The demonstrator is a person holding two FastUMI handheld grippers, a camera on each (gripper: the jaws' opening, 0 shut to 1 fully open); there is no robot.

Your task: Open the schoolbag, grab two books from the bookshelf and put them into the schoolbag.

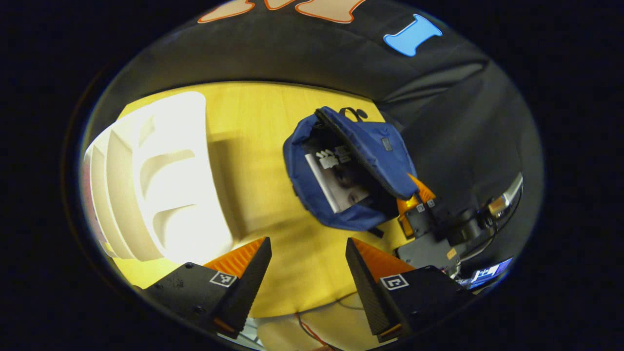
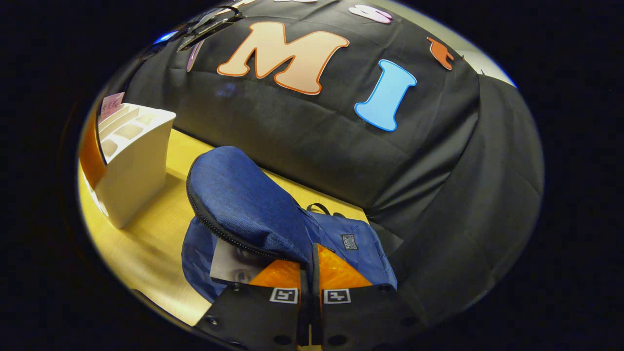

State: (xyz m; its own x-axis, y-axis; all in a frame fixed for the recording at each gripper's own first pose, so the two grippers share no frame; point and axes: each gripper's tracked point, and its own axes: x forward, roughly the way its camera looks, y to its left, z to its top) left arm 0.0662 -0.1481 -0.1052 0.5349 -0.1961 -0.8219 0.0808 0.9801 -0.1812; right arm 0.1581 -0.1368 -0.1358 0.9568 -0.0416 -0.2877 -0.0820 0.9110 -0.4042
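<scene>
A blue schoolbag (image 1: 375,151) lies open on the yellow table (image 1: 253,126), with a book (image 1: 339,180) showing inside it. My left gripper (image 1: 308,253) hovers open above the table, short of the bag, nothing between its fingers. The right gripper (image 1: 414,204) is at the bag's near-right edge. In the right gripper view, my right gripper (image 2: 310,273) is shut on the schoolbag's front flap (image 2: 243,200), holding it lifted; the book (image 2: 234,265) peeks out beneath the flap. The white bookshelf (image 1: 165,180) stands to the left of the bag, also visible as bookshelf (image 2: 131,161).
The booth's black cloth wall (image 2: 341,146) runs close behind the bag and the table's far edge. Bare table lies between the bookshelf and the bag. A cable (image 1: 312,331) trails at the table's near edge.
</scene>
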